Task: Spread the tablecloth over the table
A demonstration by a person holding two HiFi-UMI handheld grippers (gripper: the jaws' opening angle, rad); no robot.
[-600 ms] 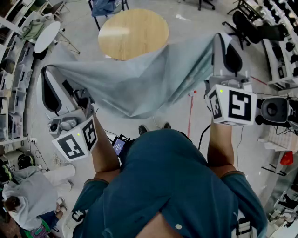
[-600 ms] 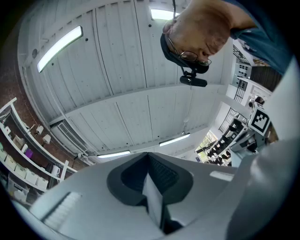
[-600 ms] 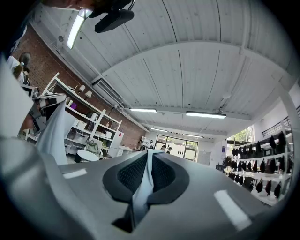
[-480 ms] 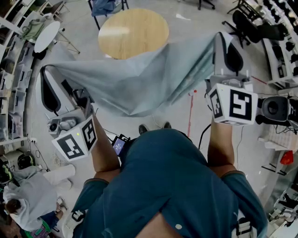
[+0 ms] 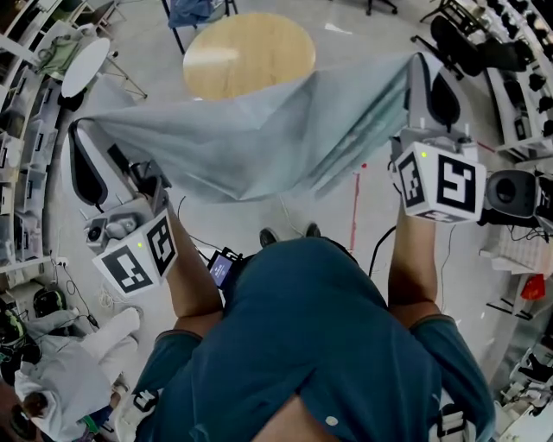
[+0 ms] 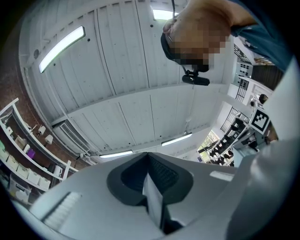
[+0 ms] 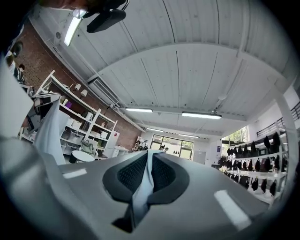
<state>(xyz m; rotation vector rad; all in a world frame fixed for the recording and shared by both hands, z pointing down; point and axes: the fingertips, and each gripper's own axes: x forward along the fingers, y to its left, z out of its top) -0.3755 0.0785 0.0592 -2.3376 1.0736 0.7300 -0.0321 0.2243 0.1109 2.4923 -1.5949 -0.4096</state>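
A pale grey tablecloth (image 5: 259, 138) hangs stretched in the air between both grippers, in front of the round wooden table (image 5: 249, 53); its far edge overlaps the table's near rim. My left gripper (image 5: 84, 131) is shut on the cloth's left corner, and a thin fold of tablecloth (image 6: 154, 201) shows pinched between its pads. My right gripper (image 5: 423, 62) is shut on the right corner, with a strip of tablecloth (image 7: 142, 187) clamped between its pads. Both grippers point upward, so their views show the ceiling.
A small white round table (image 5: 86, 66) stands at the far left by shelving. A chair with blue fabric (image 5: 194, 13) sits behind the wooden table. Racks and a black office chair (image 5: 471, 52) line the right. A person (image 5: 60, 380) crouches on the floor at lower left. Cables lie by my feet.
Both grippers have lifted the tablecloth and carried it a little toward the table. Its hanging middle has risen, and the cloth now covers more of the table's near edge.
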